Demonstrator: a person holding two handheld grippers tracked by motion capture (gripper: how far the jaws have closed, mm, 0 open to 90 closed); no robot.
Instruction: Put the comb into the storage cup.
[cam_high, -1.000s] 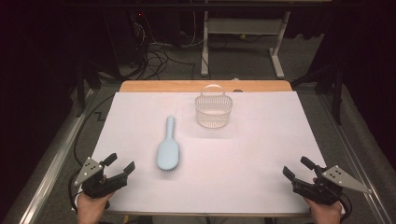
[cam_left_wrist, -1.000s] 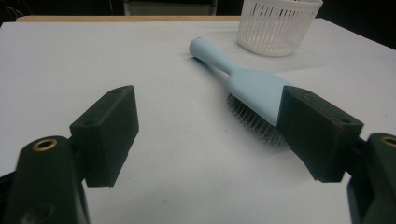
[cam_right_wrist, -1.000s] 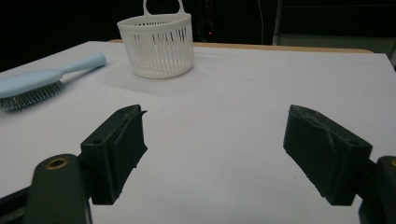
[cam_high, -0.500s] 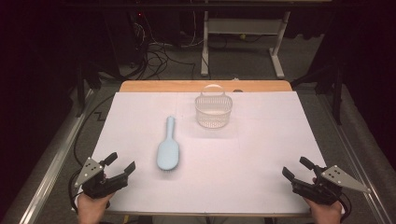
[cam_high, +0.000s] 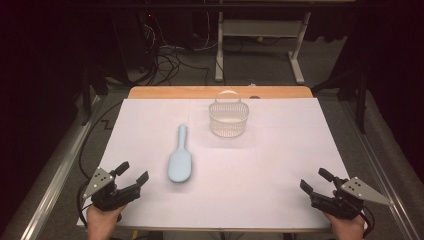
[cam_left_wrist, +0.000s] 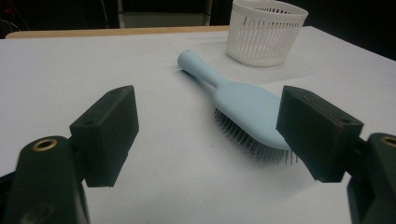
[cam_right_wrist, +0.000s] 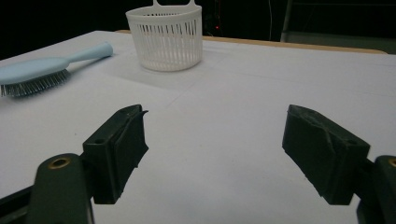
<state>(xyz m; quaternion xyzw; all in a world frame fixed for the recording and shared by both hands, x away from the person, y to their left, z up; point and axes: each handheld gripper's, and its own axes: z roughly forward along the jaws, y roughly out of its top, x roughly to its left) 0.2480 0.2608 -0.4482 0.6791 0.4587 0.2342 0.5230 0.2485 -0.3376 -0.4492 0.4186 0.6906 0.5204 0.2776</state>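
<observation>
Left tongs (cam_high: 135, 172) gaping, hairbrush (cam_high: 179, 162) just beyond, untouched.

no text, label, brand or number can be read anywhere.

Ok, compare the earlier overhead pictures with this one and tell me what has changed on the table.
Nothing has visibly changed. The left gripper and the right gripper rest at the near corners with jaws open and empty, as before. The light blue hairbrush lies bristles down in the same spot, and the white basket stands where it was on the white table cover.
</observation>
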